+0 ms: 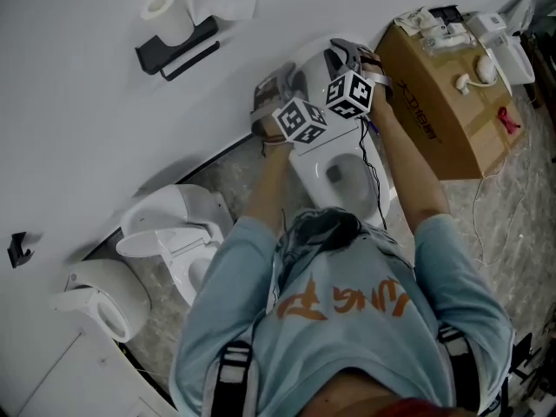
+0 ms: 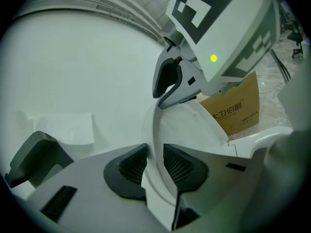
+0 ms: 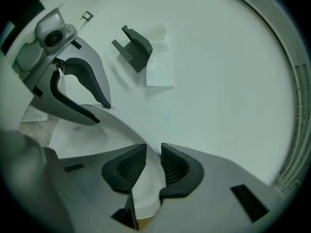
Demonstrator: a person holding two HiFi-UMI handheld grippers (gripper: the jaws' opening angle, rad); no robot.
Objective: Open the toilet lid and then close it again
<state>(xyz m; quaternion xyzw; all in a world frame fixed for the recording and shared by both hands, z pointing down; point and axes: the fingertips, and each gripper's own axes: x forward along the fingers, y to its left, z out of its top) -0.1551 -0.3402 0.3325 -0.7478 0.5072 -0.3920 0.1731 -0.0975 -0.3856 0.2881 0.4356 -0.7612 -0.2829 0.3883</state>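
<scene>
The white toilet lid [image 1: 308, 59] stands raised over the bowl [image 1: 343, 176], close to the white wall. Both grippers grasp its top rim side by side. In the left gripper view the lid's rim [image 2: 189, 125] runs between the dark pads of my left gripper [image 2: 154, 166], which is shut on it; my right gripper's jaws [image 2: 170, 81] hold the rim just beyond. In the right gripper view the rim [image 3: 121, 123] fills the gap of my right gripper [image 3: 153, 164], with my left gripper [image 3: 77, 91] gripping further along. From the head view, the left gripper [image 1: 282, 81] and right gripper [image 1: 340, 55] show above their marker cubes.
A cardboard box [image 1: 443, 102] with loose items on top stands right of the toilet. A paper-roll holder [image 1: 174, 42] hangs on the wall at upper left. Two more toilets [image 1: 174, 233] [image 1: 95, 298] stand at the left. Cables lie on the floor at right.
</scene>
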